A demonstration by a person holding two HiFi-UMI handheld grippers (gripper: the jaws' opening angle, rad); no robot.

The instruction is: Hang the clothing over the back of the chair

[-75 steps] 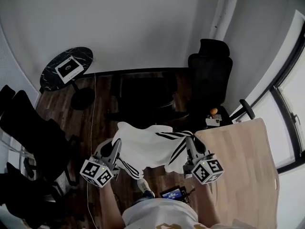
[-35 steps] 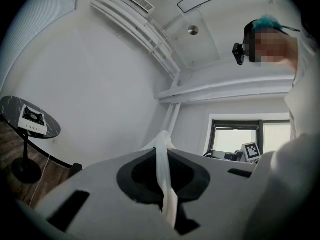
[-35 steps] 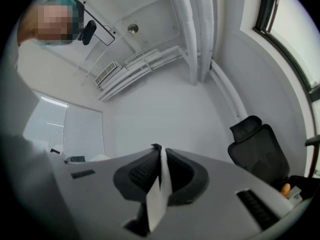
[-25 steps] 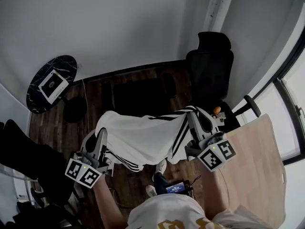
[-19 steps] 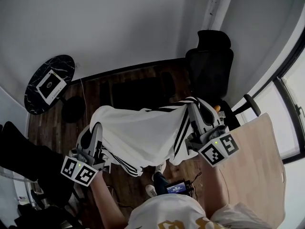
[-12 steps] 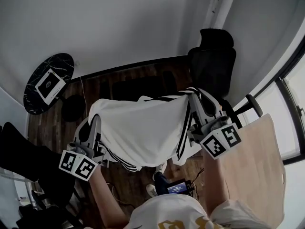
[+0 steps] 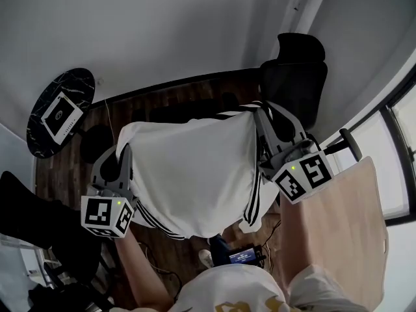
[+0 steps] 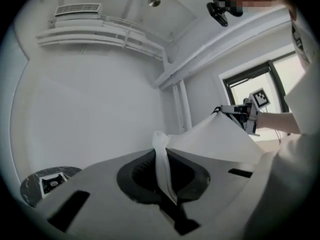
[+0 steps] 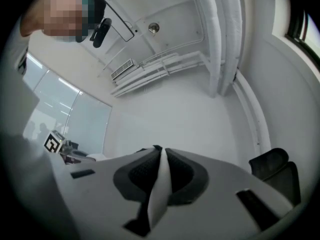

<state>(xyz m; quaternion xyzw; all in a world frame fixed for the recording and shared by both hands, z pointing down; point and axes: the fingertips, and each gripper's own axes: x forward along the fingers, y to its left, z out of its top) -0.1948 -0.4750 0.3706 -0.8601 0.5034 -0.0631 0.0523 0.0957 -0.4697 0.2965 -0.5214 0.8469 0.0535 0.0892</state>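
Garment (image 7: 195, 168) has moved farther toward the black chair (image 7: 296, 86) at far right and is spread wider. Left gripper (image 7: 122, 151) and right gripper (image 7: 265, 123) each pinch a top corner. Cloth hangs between them, near the chair, not over its back.

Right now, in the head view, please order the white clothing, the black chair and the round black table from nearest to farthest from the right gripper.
1. The white clothing: pinched in the right gripper, spreading left.
2. The black chair: just beyond the gripper, upper right.
3. The round black table: far left, across the floor.
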